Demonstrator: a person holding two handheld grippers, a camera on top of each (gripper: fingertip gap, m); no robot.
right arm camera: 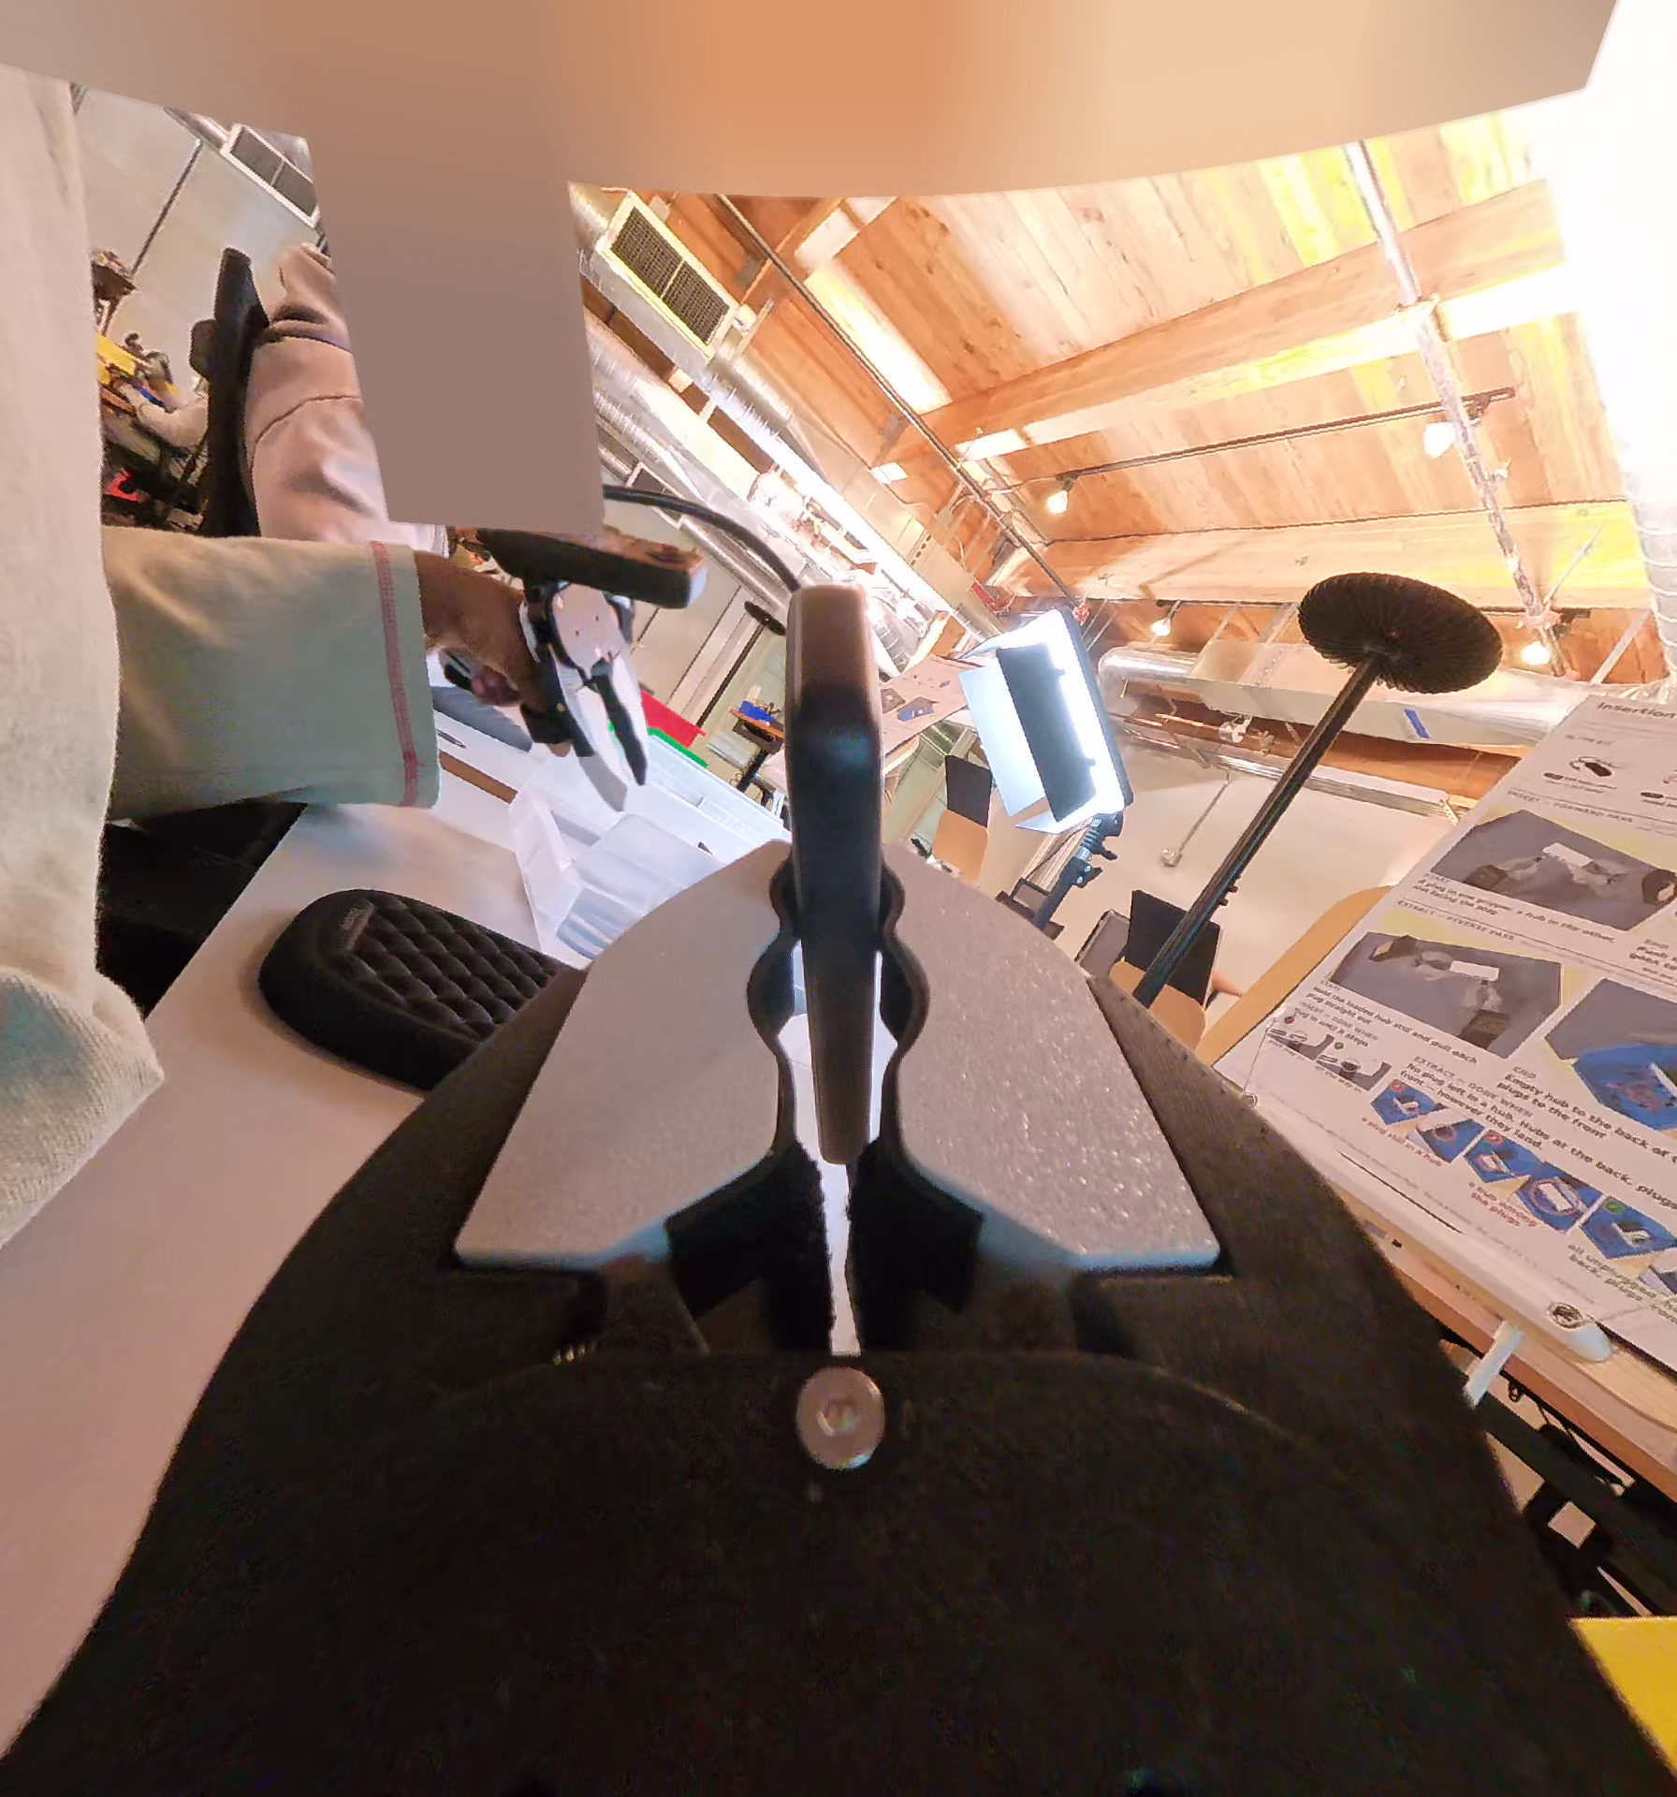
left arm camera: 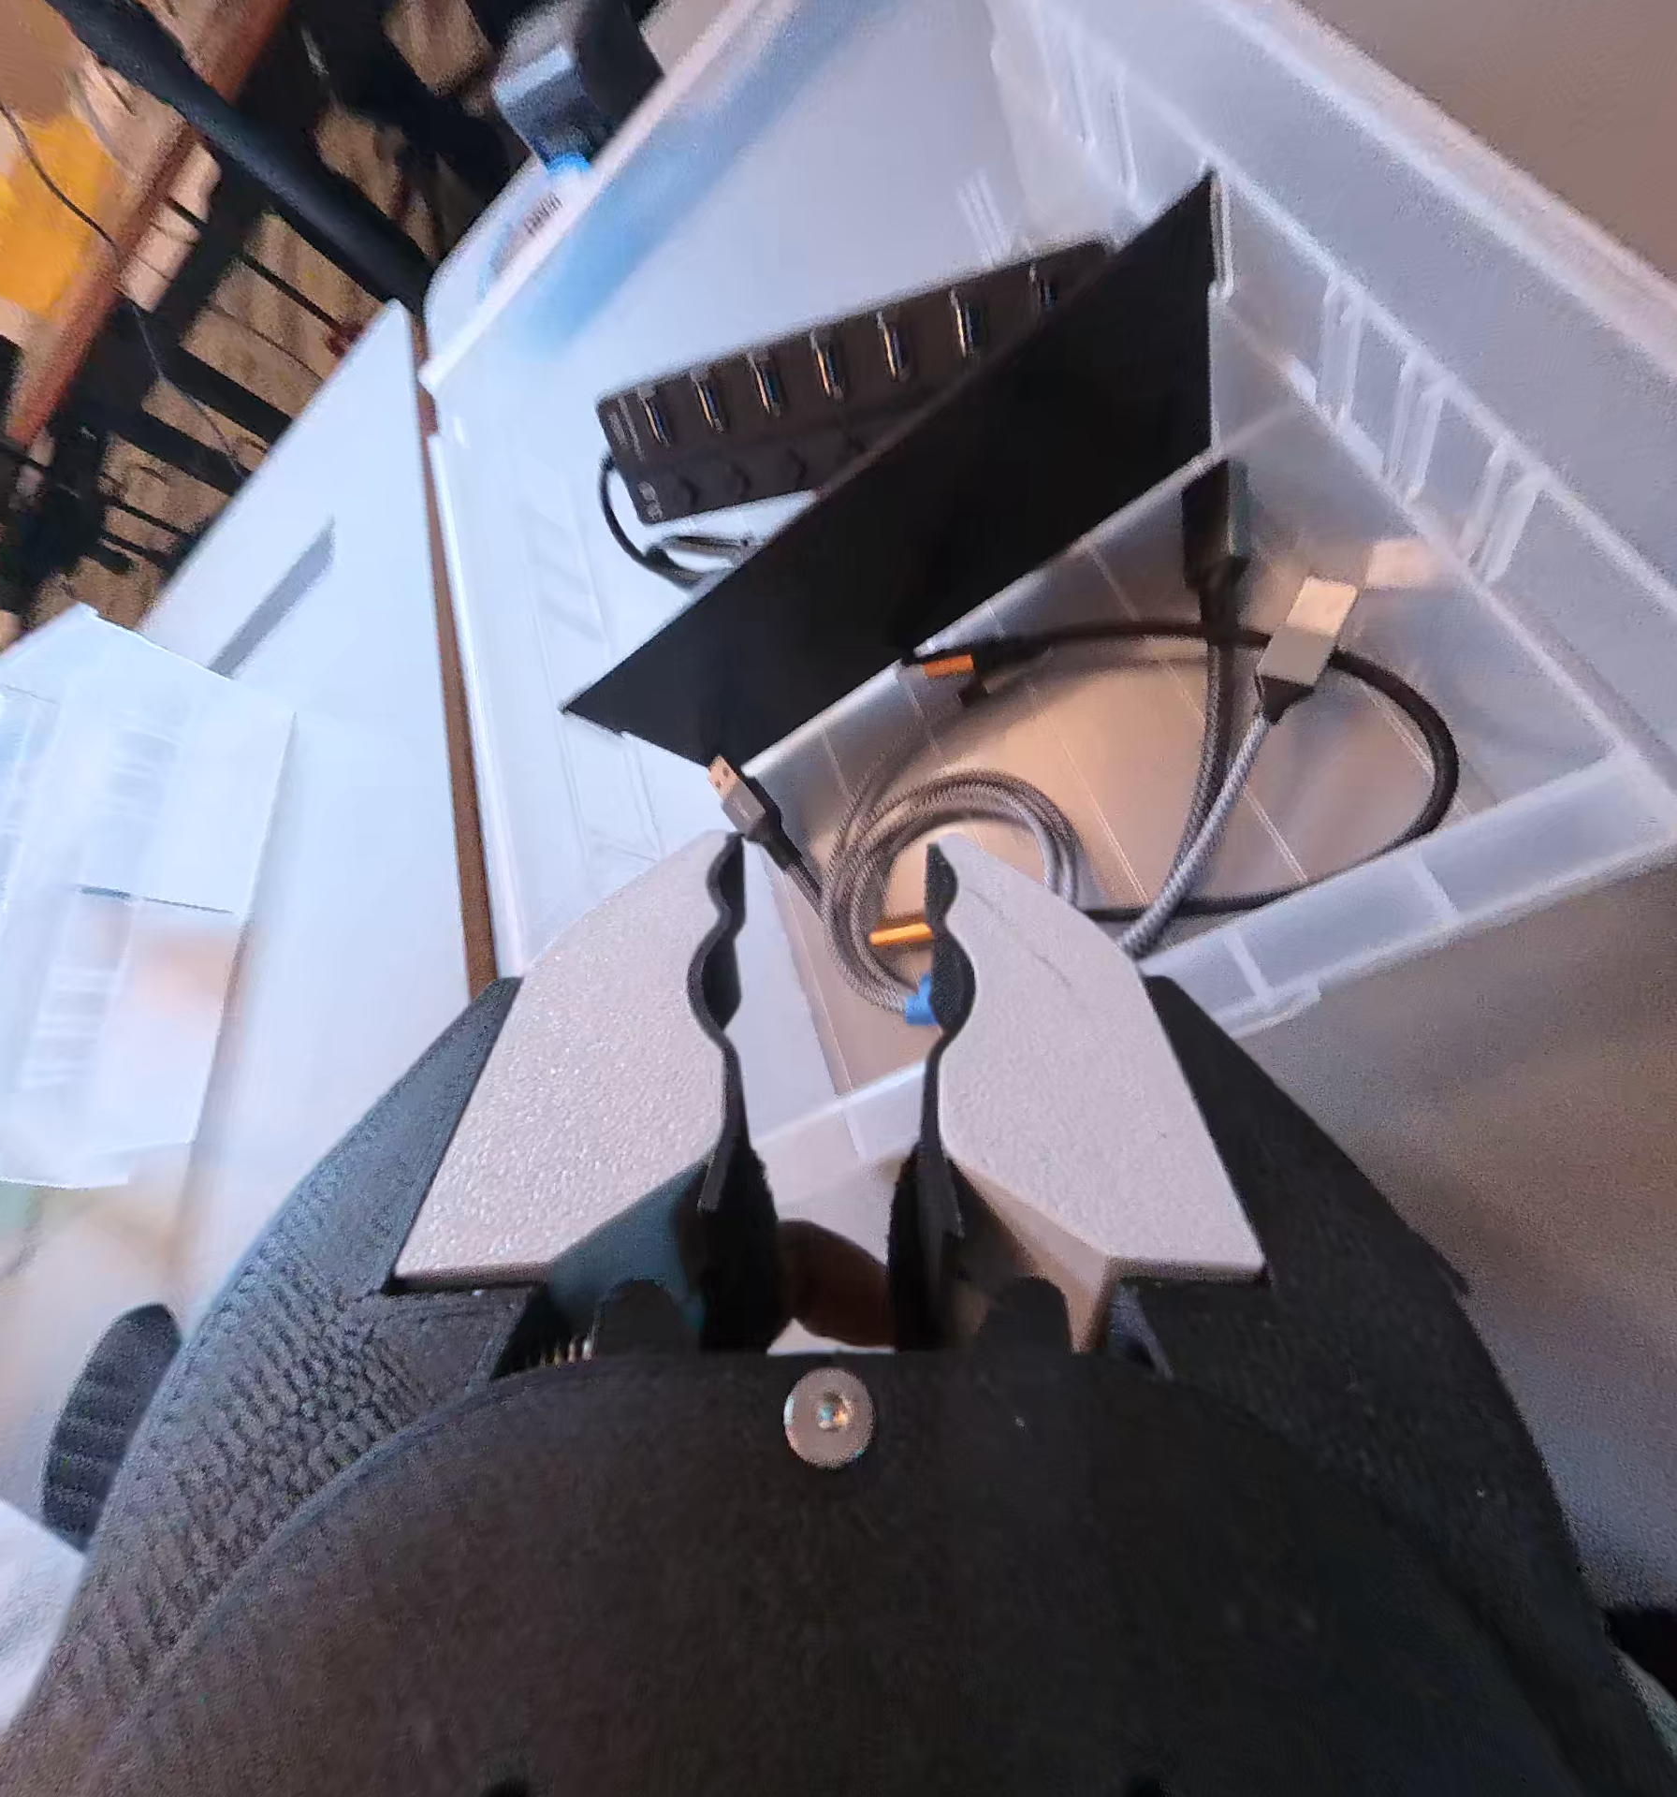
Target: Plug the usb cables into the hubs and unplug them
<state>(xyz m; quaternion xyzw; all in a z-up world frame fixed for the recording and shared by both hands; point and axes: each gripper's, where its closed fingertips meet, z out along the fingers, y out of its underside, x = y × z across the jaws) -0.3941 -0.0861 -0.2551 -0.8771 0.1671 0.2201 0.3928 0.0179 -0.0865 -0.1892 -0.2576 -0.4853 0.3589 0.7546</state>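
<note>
Hovering with its fingers apart and nothing between them, the left gripper points down over the near rim of a clear plastic bin. Just past its fingertips a grey braided cable lies coiled on the bin floor, one plug propped against the bin's near corner. A thin black cable loops along the bin's right wall, and a silver plug leans up beside it. A black divider stands across the bin from wall to wall, splitting cables from hardware; behind it a long black hub with a row of ports lies against the far side. Open room remains above the coil and between the two fingers.

The right gripper is clamped on a slim black hub, held upright on edge and rising past the fingertips into open air, well clear of the white tabletop. Only this view shows the person's sleeve and hand carrying the left gripper above the bin at the table's far edge, a black padded rest nearer, and a printed instruction sheet propped at the right. Only the left wrist view looks inside the bin; whether any port of the clamped hub holds a plug cannot be told.
</note>
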